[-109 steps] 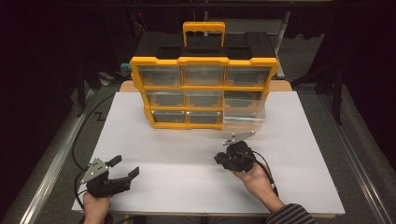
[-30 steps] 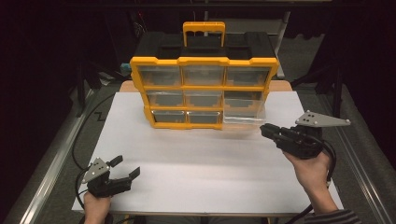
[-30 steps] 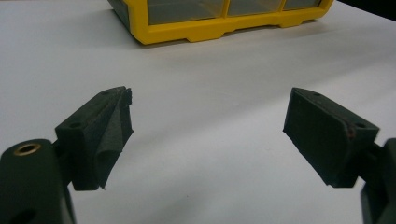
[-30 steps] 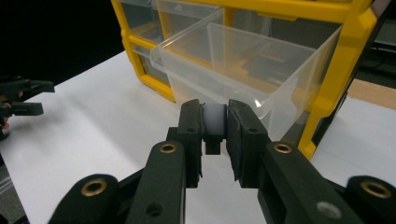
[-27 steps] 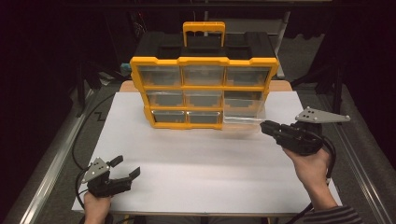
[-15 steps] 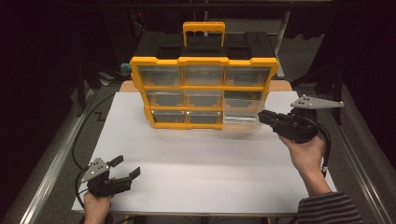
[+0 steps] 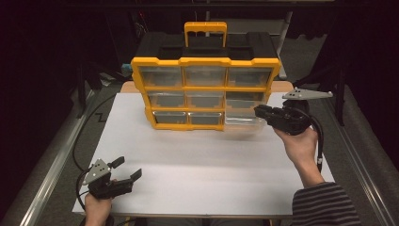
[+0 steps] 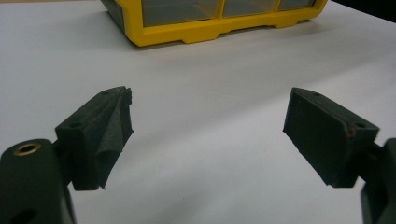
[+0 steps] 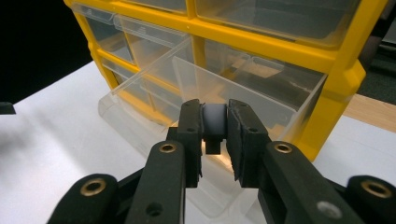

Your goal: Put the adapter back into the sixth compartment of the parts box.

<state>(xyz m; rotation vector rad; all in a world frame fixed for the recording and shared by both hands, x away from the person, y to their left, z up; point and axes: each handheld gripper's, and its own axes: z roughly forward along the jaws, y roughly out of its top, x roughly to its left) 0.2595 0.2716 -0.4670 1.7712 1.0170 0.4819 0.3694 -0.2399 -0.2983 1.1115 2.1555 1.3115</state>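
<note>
A yellow organizer (image 7: 205,61) with clear drawers stands at the back of the white table (image 7: 197,160). Its bottom-right drawer (image 7: 244,123) is pulled out. My right gripper (image 7: 259,112) hovers at that drawer's right end, shut on a small pale piece (image 9: 214,120). In the right gripper view the piece sits between the pads of the right gripper (image 9: 214,105), just above the open drawer (image 9: 243,88) and in front of the organizer (image 9: 261,44). My left gripper (image 7: 128,168) rests open near the front left corner. In its own view the left gripper (image 8: 211,93) has nothing between its pads, with the organizer (image 8: 210,25) farther off.
The organizer has a yellow carrying handle (image 7: 205,29) on a black top. A cable (image 7: 89,127) trails off the table's left side. A strip of wooden surface (image 7: 282,87) shows behind the white table at the right.
My right gripper rose from the table's middle, swung out to the right, then moved left to the open drawer. The left gripper stayed where it was.
</note>
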